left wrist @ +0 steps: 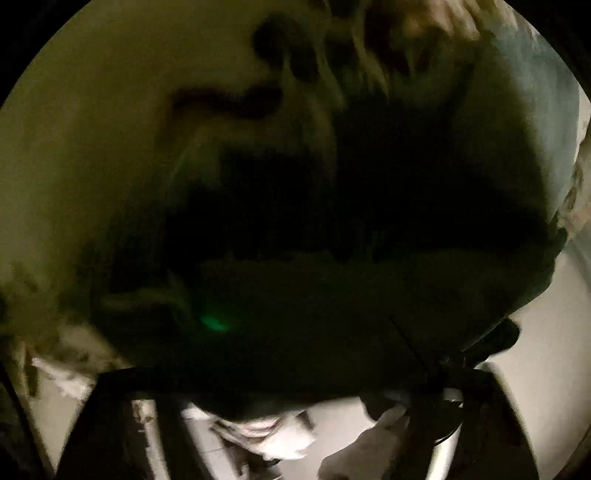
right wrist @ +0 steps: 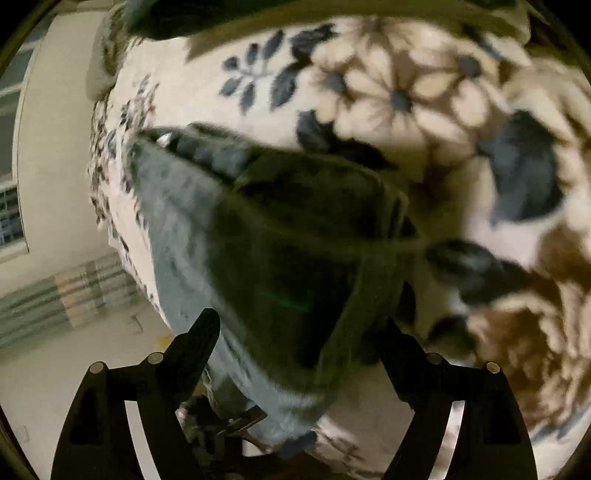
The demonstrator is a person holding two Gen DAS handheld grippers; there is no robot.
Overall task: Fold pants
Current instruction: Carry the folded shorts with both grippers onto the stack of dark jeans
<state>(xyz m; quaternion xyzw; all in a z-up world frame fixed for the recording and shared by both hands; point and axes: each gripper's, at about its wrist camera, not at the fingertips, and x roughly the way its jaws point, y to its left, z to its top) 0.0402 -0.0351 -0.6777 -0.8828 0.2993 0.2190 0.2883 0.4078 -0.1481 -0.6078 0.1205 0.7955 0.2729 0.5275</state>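
Note:
The pants (right wrist: 266,236) are grey-blue denim and lie on a floral bedspread (right wrist: 406,92), running from upper left to lower centre in the right wrist view. My right gripper (right wrist: 299,332) is open, its two black fingers (right wrist: 199,339) standing either side of the pants fabric. In the left wrist view dark cloth (left wrist: 314,295), most likely the pants, drapes right over the lens and hides my left gripper's fingers. A paler stretch of denim (left wrist: 528,110) shows at upper right.
The floral bedspread also shows in the left wrist view (left wrist: 406,33). A pale floor (right wrist: 74,362), a striped rug (right wrist: 74,291) and a window (right wrist: 7,206) lie left of the bed. Pale floor (left wrist: 546,314) shows at the right in the left wrist view.

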